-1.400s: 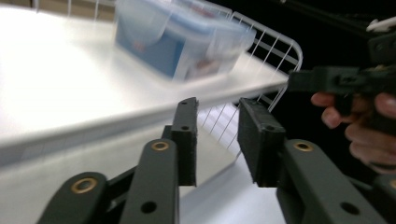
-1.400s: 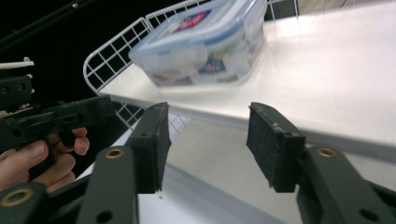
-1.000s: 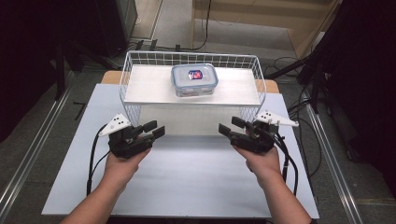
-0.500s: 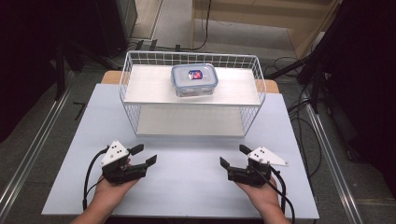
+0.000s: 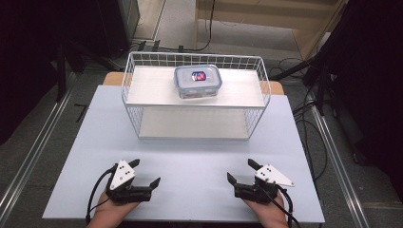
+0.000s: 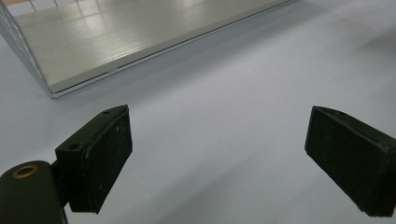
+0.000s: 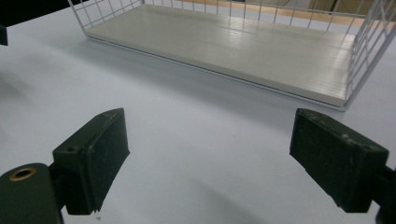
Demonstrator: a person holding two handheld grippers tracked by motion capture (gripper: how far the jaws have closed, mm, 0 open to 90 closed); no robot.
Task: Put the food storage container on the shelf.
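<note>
High view: a lidded box [image 5: 198,80] sits on the top shelf of a white wire rack [image 5: 132,90], its long side running left to right, well apart from both grippers. The left gripper [image 5: 145,173] and right gripper [image 5: 240,171] rest near the table's [image 5: 190,156] front edge, jaws spread and holding nothing, with bare tabletop between them and the rack. Both have drawn back toward the person since half a second ago.

Left gripper view: spread jaws over bare table, the rack's lower shelf ahead.

Right gripper view: the same, with the rack's wire side at right.
</note>
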